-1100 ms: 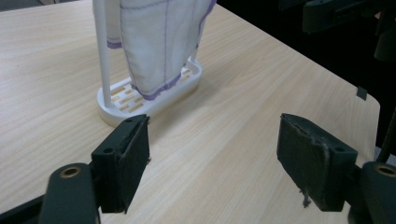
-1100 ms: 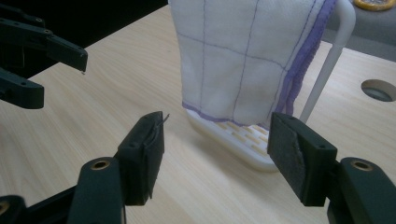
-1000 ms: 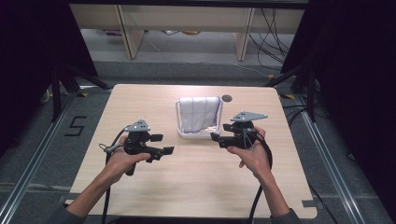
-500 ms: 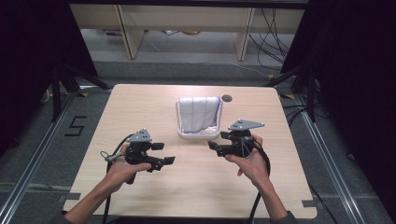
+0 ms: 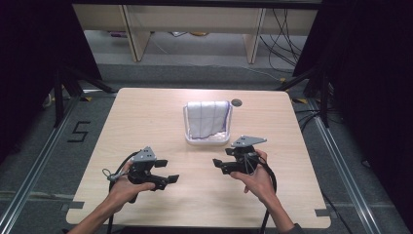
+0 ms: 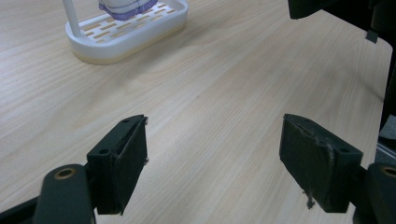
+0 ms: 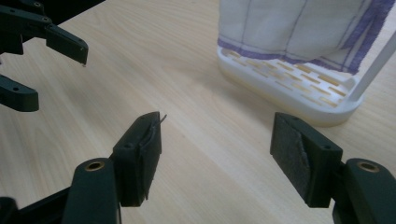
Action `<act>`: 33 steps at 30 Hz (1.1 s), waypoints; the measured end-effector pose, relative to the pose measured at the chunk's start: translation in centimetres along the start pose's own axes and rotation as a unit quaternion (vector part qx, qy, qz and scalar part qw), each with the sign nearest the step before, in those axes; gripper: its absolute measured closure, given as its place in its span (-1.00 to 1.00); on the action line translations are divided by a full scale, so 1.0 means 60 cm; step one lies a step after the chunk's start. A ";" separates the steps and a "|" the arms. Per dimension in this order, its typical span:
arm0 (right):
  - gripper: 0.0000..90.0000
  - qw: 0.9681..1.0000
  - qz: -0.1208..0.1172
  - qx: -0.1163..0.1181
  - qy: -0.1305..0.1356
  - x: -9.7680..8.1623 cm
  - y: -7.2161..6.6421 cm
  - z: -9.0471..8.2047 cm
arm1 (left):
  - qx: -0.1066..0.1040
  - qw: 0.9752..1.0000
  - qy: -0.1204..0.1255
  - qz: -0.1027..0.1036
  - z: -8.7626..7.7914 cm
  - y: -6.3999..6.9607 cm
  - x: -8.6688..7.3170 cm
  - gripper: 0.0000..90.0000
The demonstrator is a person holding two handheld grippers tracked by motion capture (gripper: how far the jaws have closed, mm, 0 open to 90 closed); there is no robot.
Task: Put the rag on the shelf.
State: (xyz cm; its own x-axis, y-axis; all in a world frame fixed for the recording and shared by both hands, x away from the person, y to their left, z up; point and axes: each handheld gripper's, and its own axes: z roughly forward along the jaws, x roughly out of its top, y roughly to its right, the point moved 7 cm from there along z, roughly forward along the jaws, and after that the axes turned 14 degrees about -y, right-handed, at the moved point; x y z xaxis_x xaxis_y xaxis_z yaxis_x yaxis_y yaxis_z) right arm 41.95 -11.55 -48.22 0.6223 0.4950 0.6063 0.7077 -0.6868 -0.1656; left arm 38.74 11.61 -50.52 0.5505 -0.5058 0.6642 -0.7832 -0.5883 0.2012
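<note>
A white cloth with purple stripes [image 5: 207, 117] hangs over a white slotted rack [image 5: 207, 139] at the middle back of the wooden table [image 5: 146, 117]. My left gripper [image 5: 169, 171] hovers low over the front left of the table, open, with nothing between its jaws. My right gripper [image 5: 219, 165] is open and empty at the front right, just in front of the rack, pointing toward the left gripper. In the left gripper view the gripper [image 6: 215, 126] faces bare wood, with the rack [image 6: 130, 44] far off. In the right gripper view the gripper [image 7: 217, 123] is near the rack [image 7: 289, 91] and cloth [image 7: 299, 28].
A dark round hole [image 5: 236, 102] sits in the tabletop right of the rack. Black frame posts and cables stand around the table. The floor at the left bears a "5" mark [image 5: 78, 130]. Bare wood lies between the two grippers.
Both hands have come down and back toward the table's near edge, away from the rack. Both grippers' jaws stay apart with nothing in them.
</note>
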 end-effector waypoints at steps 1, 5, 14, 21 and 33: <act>-0.23 1.000 0.005 -0.005 -0.008 -0.004 -0.004 -0.001 | 0.000 1.000 0.001 0.001 -0.001 0.001 -0.003 -0.49; -0.23 1.000 -0.003 -0.007 -0.009 -0.012 -0.012 0.000 | -0.005 1.000 0.005 0.000 -0.005 0.007 -0.014 -0.49; -0.23 1.000 -0.006 -0.011 -0.023 -0.048 -0.028 0.004 | -0.008 1.000 -0.003 0.000 -0.004 0.019 -0.038 -0.50; -0.24 1.000 0.001 -0.009 -0.030 -0.071 -0.030 0.006 | -0.008 1.000 -0.007 0.000 -0.003 0.023 -0.050 -0.50; -0.27 0.999 0.006 -0.008 -0.033 -0.099 -0.037 -0.004 | -0.010 1.000 -0.012 0.009 -0.003 0.039 -0.065 -0.50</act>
State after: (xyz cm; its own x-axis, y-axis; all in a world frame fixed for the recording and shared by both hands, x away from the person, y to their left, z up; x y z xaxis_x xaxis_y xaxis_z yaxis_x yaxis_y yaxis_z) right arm 36.60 -13.11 -51.26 0.6521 0.5206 0.5512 0.6951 -0.7008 -0.1605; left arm 34.68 12.33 -52.52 0.5435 -0.5303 0.6507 -0.7978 -0.5674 0.2039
